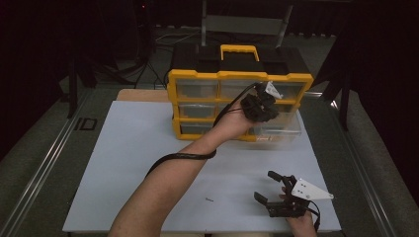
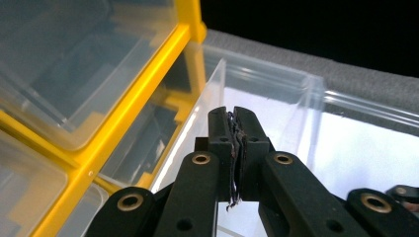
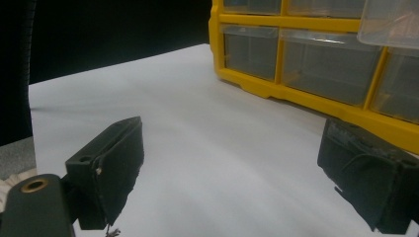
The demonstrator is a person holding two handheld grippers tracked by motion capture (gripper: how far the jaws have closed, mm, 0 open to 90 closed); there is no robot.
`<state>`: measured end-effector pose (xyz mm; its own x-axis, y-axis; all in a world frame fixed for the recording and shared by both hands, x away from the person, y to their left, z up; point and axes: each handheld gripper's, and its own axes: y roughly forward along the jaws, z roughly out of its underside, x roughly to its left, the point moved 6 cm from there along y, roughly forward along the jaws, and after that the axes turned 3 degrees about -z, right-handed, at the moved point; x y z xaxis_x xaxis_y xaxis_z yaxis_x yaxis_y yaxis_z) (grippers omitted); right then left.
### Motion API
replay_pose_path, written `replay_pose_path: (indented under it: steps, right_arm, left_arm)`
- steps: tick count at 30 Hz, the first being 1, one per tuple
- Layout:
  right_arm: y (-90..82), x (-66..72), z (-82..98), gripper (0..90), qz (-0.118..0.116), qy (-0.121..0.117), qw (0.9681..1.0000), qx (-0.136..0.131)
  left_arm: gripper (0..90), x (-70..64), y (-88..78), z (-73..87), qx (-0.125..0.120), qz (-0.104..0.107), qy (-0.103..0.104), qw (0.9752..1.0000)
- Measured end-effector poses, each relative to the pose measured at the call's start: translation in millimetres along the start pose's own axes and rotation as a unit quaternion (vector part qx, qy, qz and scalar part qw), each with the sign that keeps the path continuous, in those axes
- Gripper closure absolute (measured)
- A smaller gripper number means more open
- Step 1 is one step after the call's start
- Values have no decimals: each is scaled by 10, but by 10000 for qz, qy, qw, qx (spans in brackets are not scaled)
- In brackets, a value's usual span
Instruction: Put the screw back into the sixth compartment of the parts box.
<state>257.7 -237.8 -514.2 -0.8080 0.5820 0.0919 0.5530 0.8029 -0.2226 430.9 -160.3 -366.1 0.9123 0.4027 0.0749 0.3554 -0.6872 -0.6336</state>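
Right gripper (image 1: pixel 271 186): one, jaws spread wide, nothing pinched, held low over the white table (image 1: pixel 148 148).
Left gripper (image 2: pixel 233 129): one, jaws pressed together, nothing seen between them.
Clear drawer (image 1: pixel 279 129): one pulled out, just beyond the left gripper.
Yellow organizer (image 1: pixel 197 75): one, behind the drawer; six drawer fronts counted.

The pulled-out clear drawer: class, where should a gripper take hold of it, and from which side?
Grip the drawer by its thin upright front wall, coming from the table side with one jaw inside and one outside. It sticks out of the yellow cabinet, open-topped, so that wall is free.
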Motion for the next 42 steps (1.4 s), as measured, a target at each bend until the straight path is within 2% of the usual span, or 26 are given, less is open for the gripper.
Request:
replay_pose_path:
  steps: [5,8,9,10,15,26,32,37,38,40,41,42]
  right_arm:
    - [-2,-1,1,105,-11,4,10000,0]
    - [-3,2,-2,105,-21,-1,10000,-6]
    - [-3,3,-1,105,-25,-2,10000,-5]
    - [-2,3,1,105,-29,8,10000,3]
    - [1,2,7,105,-26,7,10000,28]
    - [3,0,13,105,-12,18,10000,46]
    - [4,4,14,105,-8,11,10000,54]
    - [4,2,20,105,10,-8,10000,80]
    - [4,1,18,105,7,2,10000,67]
    - [4,0,18,105,10,0,10000,68]
    - [5,0,19,105,12,-4,10000,73]
    - [11,2,22,105,7,4,10000,77]
  left_arm:
    - [873,23,111,53,312,18,-225,9993]
    - [779,10,148,89,404,95,-226,9989]
    - [738,-3,148,96,388,102,-179,9990]
    - [737,-12,145,103,396,86,-121,9991]
    - [663,-27,52,86,208,187,-106,9996]
    - [661,0,-298,90,-253,276,-219,9991]
    - [644,-21,-460,208,-399,403,-260,9981]
    - [592,-42,-588,356,-458,493,-215,9975]
    - [575,-49,-614,387,-499,569,-227,9969]
    - [529,-44,-639,419,-517,531,-242,9970]
    - [529,-46,-695,485,-598,550,-240,9964]
    - [468,-43,-715,516,-598,526,-257,9965]
